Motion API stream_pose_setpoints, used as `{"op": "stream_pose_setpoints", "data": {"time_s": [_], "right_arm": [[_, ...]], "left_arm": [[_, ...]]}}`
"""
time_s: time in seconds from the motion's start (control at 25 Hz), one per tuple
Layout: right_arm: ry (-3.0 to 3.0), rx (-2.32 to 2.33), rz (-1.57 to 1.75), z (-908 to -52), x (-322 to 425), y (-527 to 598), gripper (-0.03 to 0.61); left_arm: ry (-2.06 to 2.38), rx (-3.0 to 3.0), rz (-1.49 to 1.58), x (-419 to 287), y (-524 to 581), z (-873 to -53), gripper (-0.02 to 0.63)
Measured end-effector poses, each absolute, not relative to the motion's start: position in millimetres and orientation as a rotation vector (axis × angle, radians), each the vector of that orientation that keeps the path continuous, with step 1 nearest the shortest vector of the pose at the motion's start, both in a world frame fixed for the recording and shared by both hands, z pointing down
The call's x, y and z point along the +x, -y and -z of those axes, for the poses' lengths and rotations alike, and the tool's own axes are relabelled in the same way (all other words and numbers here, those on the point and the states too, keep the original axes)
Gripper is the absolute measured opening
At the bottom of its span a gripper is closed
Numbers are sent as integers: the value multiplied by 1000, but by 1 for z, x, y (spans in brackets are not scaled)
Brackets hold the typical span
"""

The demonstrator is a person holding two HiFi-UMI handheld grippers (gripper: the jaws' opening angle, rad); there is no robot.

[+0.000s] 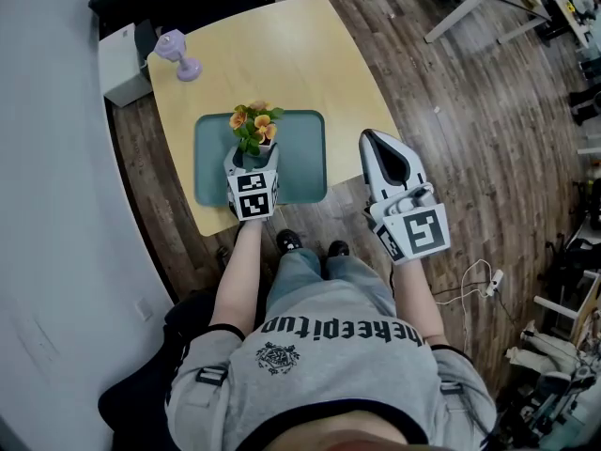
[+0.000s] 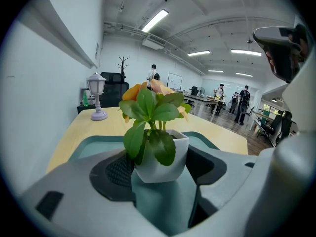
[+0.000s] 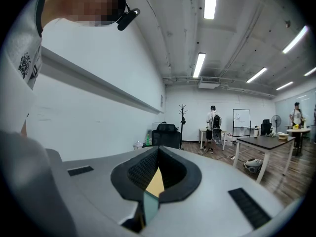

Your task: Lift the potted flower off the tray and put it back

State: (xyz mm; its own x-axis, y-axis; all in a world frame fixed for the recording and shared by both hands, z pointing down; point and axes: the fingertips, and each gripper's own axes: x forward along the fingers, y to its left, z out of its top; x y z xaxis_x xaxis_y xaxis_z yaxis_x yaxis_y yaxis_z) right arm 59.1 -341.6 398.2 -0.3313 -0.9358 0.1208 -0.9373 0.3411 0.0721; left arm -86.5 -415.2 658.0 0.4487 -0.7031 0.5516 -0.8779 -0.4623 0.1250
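The potted flower (image 1: 254, 128), orange blooms and green leaves in a small white pot (image 2: 159, 152), stands at the middle of the teal tray (image 1: 306, 158) on the pale wood table (image 1: 282, 54). My left gripper (image 1: 252, 156) reaches over the tray's near edge, and its jaws press on both sides of the pot (image 2: 159, 163). I cannot tell whether the pot's base touches the tray (image 2: 89, 144). My right gripper (image 1: 379, 145) hovers off the table's right corner, shut and empty, its tips (image 3: 157, 168) meeting.
A small lilac lamp (image 1: 178, 54) stands at the table's far left corner (image 2: 97, 95). A white cabinet (image 1: 122, 64) sits left of the table by the wall. Wood floor, desks and cables lie to the right. People stand far across the room.
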Motion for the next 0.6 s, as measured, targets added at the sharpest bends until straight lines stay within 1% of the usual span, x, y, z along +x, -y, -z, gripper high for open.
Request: {"op": "stream_pose_setpoints", "data": {"time_s": [0.6], "right_arm": [[2470, 1715, -27, -400, 64, 356, 2]], "left_arm": [[1358, 2311, -647, -82, 419, -663, 331]]}}
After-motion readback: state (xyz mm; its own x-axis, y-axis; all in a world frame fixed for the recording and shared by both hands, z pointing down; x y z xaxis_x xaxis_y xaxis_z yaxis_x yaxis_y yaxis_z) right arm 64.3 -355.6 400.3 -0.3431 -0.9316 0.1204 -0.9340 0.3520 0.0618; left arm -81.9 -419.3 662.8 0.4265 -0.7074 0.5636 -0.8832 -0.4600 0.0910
